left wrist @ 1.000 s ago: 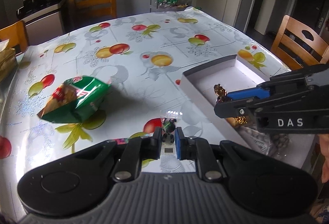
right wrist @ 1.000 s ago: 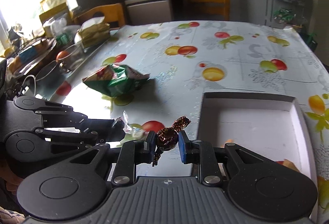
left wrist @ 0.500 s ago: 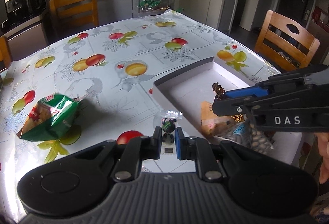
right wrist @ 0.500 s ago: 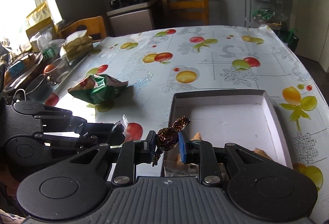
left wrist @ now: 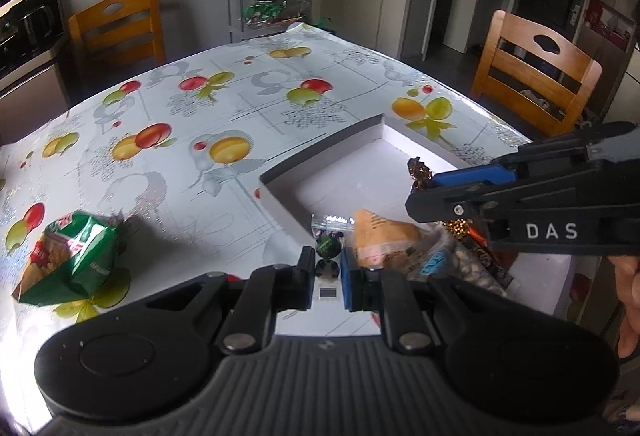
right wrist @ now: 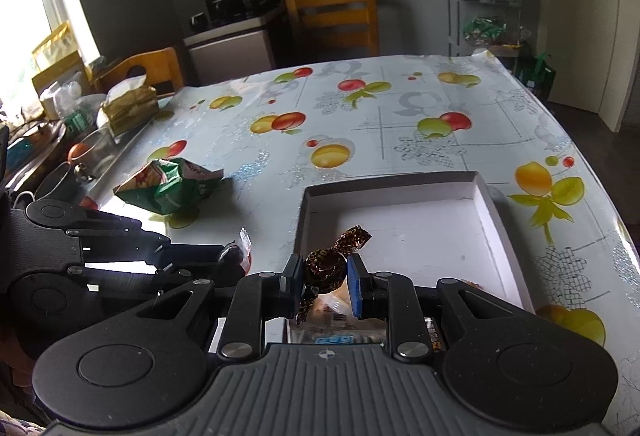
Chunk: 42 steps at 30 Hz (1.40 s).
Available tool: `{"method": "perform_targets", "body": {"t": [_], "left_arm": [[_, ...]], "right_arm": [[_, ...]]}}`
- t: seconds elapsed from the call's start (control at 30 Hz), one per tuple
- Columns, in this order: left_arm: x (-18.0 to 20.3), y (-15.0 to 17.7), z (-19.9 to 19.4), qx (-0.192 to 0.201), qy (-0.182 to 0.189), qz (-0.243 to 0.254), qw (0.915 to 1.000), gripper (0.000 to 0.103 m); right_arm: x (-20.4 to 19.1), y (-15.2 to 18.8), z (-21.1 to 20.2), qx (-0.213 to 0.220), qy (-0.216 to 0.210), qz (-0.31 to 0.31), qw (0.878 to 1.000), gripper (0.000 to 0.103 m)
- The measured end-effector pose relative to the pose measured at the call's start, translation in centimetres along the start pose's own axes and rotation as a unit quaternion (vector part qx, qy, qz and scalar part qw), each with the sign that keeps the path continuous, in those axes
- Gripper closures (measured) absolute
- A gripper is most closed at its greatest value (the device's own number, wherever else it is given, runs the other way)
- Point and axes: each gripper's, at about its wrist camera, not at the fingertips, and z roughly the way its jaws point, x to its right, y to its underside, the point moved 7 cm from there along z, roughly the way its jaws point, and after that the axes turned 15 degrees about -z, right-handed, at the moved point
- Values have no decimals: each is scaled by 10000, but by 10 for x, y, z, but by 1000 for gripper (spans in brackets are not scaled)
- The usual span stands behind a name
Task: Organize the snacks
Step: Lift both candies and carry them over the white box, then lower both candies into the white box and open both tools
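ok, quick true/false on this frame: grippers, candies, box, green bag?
1. The right gripper is shut on a brown candy. True.
2. The left gripper is open and holds nothing. False: it is shut on a small green candy.
3. The green bag lies in the box. False: it lies on the table, apart from the box.
4. The box already holds some snacks. True.
5. The brown candy lies on the box floor. False: it is up between the right gripper's fingers.
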Motion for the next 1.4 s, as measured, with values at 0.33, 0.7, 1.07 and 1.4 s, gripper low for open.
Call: {"method": "perform_targets", "body": {"t": [0.33, 0.7, 1.07, 1.4], "left_arm": [[19, -3, 5, -26, 151, 171, 9997, 93], [35, -7, 11, -70, 237, 335, 9991, 93], [57, -5, 25, -216, 450, 564, 9972, 93], [70, -3, 38, -336, 539, 690, 9956, 93]], "right_arm": [[15, 7, -9, 19, 165, 135, 9998, 78], [26, 11, -15, 34, 271, 211, 9994, 78], [50, 23, -18, -55, 491, 401, 9980, 78], [59, 31, -14, -163, 538, 483, 9972, 78]]}}
